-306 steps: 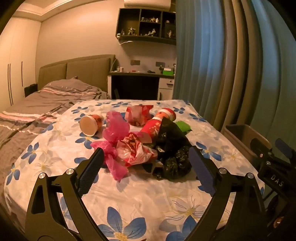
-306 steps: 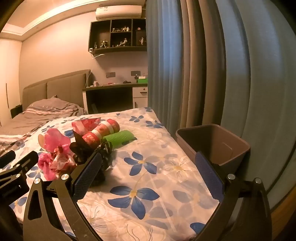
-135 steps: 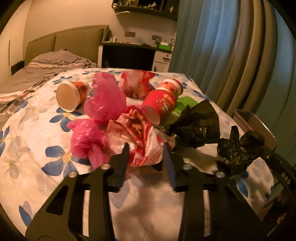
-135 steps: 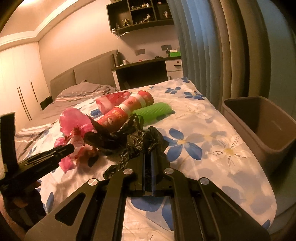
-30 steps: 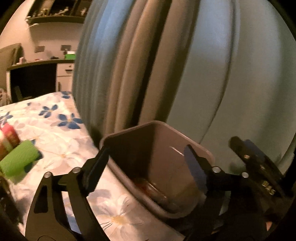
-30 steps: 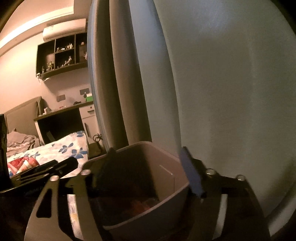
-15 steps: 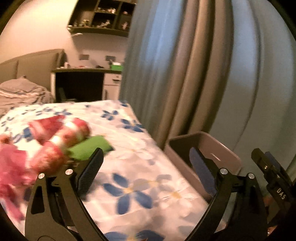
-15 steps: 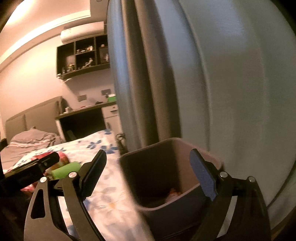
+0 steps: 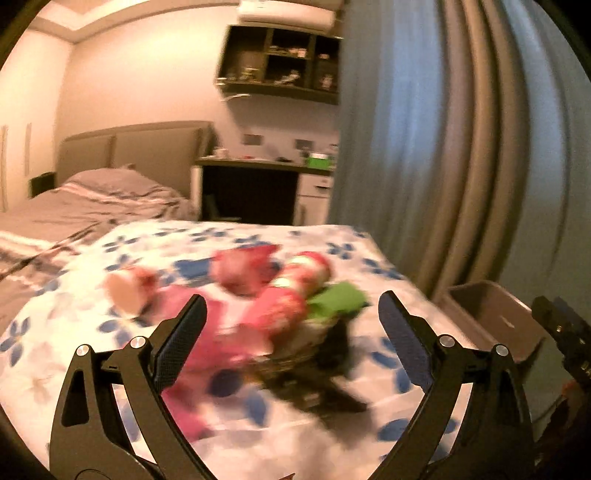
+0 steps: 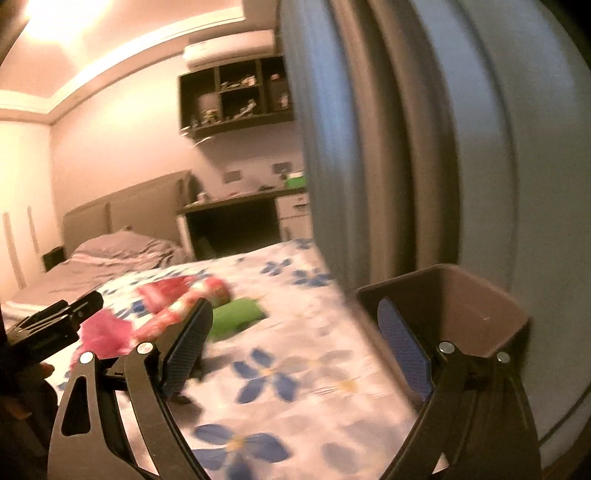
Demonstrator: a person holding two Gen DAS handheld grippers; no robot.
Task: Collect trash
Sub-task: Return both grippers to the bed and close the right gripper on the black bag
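Both grippers have swung back from the bin (image 10: 461,314), jaws apart and empty: the left gripper (image 9: 291,343), the nearer, faces the blurred trash pile (image 9: 258,314) dead ahead, left of the bin — crinkly pink plastic, black bag, red cups lying lengthwise, green roll beyond.

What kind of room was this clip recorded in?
A bedroom, most likely. A bed with a padded headboard and rumpled striped bedding stands at the back, next to a dark desk under a wall-mounted air conditioner. Long grey-blue curtains hang on the right.
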